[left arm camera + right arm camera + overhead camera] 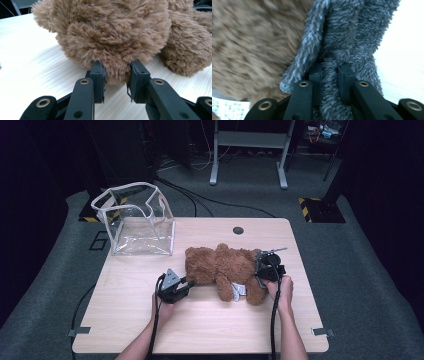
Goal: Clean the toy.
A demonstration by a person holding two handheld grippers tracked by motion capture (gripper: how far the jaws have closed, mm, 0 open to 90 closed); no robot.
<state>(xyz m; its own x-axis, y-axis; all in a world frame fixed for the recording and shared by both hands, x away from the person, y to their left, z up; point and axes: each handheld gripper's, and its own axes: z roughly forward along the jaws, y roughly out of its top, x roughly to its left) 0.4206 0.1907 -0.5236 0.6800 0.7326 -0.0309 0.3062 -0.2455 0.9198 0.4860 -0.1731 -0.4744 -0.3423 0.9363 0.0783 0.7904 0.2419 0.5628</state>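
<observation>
teddy bear (225, 267): brown plush, lying on its side at the middle of the table, a white tag by its legs
left gripper (186, 283): low at the bear's left end, jaws pinched into a tuft of brown fur (116, 72)
right gripper (264, 270): at the bear's right end, jaws nearly closed on a fold of grey plush (329, 82)
clear bag (137, 220): open-topped, standing at the table's far left corner, well apart from the bear
table (150, 320): light wood, with a round hole near its far edge
</observation>
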